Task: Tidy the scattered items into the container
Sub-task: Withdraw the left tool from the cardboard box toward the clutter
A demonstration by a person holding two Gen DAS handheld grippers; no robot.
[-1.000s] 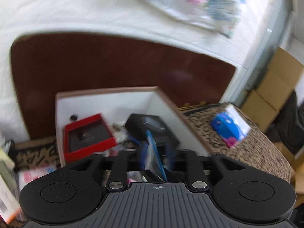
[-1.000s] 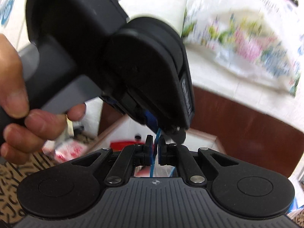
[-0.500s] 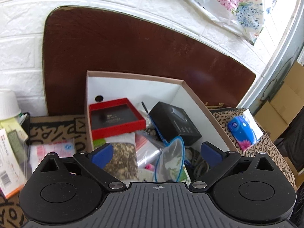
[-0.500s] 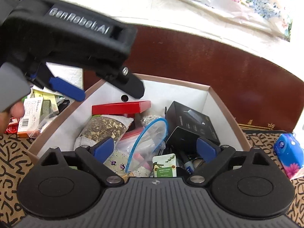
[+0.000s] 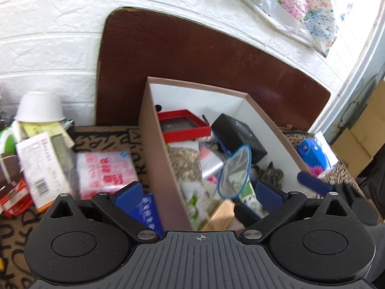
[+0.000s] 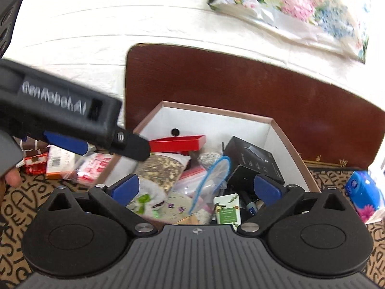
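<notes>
My left gripper [image 5: 199, 196] is spread wide with nothing between its fingers, straddling the near-left wall of the box [image 5: 158, 159]. My right gripper [image 6: 196, 189] is just as wide and empty, hovering over the box's [image 6: 292, 149] near end. Inside, nearest me, lies a clear zip bag [image 6: 209, 183] with a blue rim, leaning on a seed pouch [image 6: 160, 171]; behind them sit a black carton [image 6: 252, 161] and a red tray [image 6: 178, 143]. Left of the box, on the patterned mat [image 5: 101, 137], a red-printed packet [image 5: 105, 171] and, I think, small cartons remain out. A blue tissue pack [image 6: 363, 192] lies on the right.
</notes>
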